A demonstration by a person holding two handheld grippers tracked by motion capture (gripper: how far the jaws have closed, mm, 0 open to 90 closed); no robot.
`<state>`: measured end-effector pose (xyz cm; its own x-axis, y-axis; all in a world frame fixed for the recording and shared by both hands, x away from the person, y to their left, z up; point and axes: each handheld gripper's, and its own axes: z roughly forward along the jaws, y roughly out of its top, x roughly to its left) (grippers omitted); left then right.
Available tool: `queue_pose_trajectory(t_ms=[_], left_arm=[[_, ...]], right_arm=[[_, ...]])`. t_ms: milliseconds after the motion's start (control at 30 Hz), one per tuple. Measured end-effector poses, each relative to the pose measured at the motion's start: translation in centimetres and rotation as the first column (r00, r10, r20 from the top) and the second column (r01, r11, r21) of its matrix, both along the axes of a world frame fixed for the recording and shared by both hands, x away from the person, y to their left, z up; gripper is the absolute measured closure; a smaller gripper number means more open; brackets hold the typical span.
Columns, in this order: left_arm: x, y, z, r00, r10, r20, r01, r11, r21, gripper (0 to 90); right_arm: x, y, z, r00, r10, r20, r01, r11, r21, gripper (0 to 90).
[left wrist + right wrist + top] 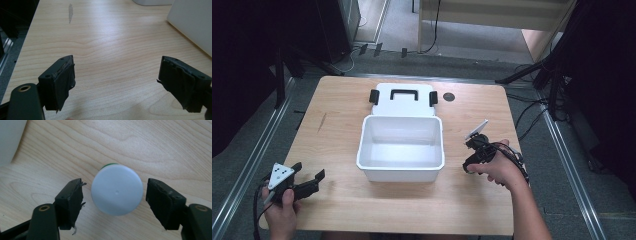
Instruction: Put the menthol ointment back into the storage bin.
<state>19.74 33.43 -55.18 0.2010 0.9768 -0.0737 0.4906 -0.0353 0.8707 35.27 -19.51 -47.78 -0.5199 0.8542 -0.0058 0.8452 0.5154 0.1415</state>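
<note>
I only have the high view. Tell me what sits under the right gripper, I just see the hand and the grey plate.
Observer: In the right gripper view, a round white cap with a green edge behind it stands on the wooden table, between the jaws of the right gripper.
Operator: Report whether the pads press on it.
Observer: No, a gap shows on both sides of the cap.
Operator: Now give me the left gripper.
Observer: The left gripper has its jaws wide apart over bare wood, with nothing between them.
Operator: Say what lies ahead of it.
Observer: A side wall of the white box shows at the upper right of the left gripper view.
</note>
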Motion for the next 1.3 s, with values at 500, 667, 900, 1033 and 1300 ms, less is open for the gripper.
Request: queue_pose_trajectory(t_ms=[500, 667, 900, 1033, 1300], left_arm=[[0.1, 0.0, 0.0, 1.0, -0.001, -0.002, 0.001, 1.0, 0.001, 14.9], [0.1, 0.0, 0.0, 1.0, 0.0, -0.002, 0.0, 1.0, 0.001, 14.9], [0.1, -0.1, 0.0, 1.0, -0.001, -0.007, 0.001, 1.0, 0.003, 14.9], [0.1, -0.1, 0.0, 1.0, 0.001, -0.002, -0.001, 1.0, 0.003, 14.8], [0.0, -0.1, 0.0, 1.0, 0.001, -0.001, -0.001, 1.0, 0.002, 14.8]], right_arm=[[0.7, 0.2, 0.0, 0.9992, -0.016, -0.035, 0.018, 0.999, 0.049, 51.4], [0.6, 0.3, 0.9, 0.9997, -0.006, -0.023, 0.008, 0.998, 0.055, 51.4], [0.3, 0.6, 2.0, 0.9997, 0.018, -0.019, -0.017, 0.998, 0.064, 51.4], [0.1, 0.6, 2.9, 0.9995, 0.031, -0.01, -0.03, 0.997, 0.078, 51.3], [0.3, 0.8, 4.5, 0.9994, 0.034, -0.011, -0.033, 0.995, 0.097, 51.4]])
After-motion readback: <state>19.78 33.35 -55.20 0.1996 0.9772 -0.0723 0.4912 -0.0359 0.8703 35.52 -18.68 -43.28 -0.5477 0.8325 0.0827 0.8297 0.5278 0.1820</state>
